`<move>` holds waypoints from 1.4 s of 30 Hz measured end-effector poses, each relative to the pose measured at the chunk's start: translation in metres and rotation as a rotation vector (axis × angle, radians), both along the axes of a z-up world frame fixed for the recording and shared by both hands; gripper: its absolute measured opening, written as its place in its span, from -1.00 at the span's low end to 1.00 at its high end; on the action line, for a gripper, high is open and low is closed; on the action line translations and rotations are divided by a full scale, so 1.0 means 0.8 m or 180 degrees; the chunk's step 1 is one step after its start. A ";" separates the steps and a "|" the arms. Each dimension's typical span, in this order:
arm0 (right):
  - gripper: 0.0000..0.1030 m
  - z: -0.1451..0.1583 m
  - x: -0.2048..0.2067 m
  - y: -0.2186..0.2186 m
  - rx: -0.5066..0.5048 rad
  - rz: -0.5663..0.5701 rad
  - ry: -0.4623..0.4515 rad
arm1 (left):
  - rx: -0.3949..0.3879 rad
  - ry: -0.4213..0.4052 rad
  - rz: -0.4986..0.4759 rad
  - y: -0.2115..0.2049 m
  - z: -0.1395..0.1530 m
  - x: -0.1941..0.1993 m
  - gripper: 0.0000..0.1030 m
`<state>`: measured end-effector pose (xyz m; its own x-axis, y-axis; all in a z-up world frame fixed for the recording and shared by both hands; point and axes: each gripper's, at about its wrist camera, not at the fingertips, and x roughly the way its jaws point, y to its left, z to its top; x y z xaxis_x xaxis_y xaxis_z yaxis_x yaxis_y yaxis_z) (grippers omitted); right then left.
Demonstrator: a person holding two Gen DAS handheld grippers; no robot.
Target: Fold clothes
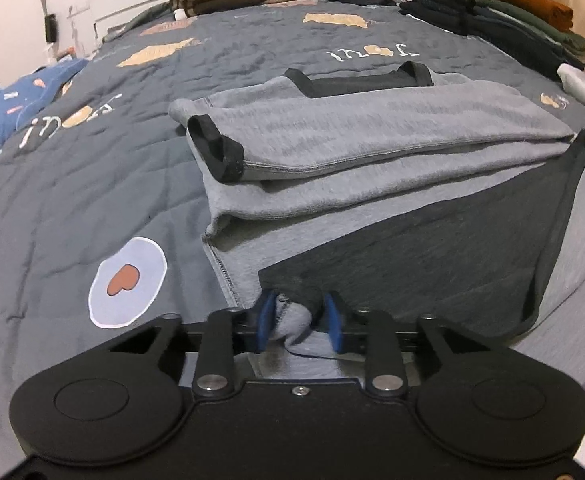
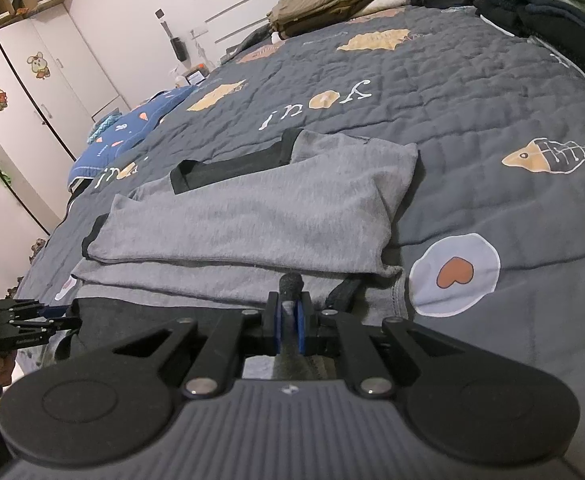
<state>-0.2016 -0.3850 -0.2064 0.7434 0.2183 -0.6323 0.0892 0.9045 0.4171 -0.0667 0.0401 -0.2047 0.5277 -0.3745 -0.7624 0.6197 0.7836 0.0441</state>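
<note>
Both the left gripper point(image 1: 298, 320) and right gripper point(image 2: 288, 320) pinch the grey sweatshirt's point(image 1: 372, 136) near hem, its folded body lying ahead; uneven lifting could spill the stacked sleeves sideways

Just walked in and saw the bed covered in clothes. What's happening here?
A person is folding a grey sweatshirt on the bed's quilt, using a handheld gripper in each hand. The left gripper and the right gripper each pinch the sweatshirt's near hem, lifted off the quilt. Its sleeves are already folded across the body. Folded clothes are stacked at the far side.
</note>
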 end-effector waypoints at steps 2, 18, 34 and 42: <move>-0.86 0.000 0.000 -0.001 0.0011 -0.0005 -0.0008 | -0.0074 0.0008 0.0037 0.002 0.004 0.001 -0.76; -0.86 0.030 -0.021 -0.028 0.0298 -0.0428 -0.0523 | -0.0891 -0.0629 0.0423 0.039 0.077 -0.012 -0.88; -0.86 0.067 -0.031 -0.039 0.0436 -0.0549 -0.0972 | -0.1278 -0.0893 0.0507 0.044 0.113 -0.021 -0.88; -0.86 0.092 0.001 -0.056 0.0328 -0.0622 -0.1081 | -0.1278 -0.0928 0.0488 0.023 0.129 0.022 -0.88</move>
<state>-0.2004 -0.4302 -0.1328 0.9400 0.1014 -0.3257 0.0969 0.8361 0.5400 -0.0491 0.0589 -0.1018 0.7684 -0.5091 -0.3877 0.5034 0.8550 -0.1250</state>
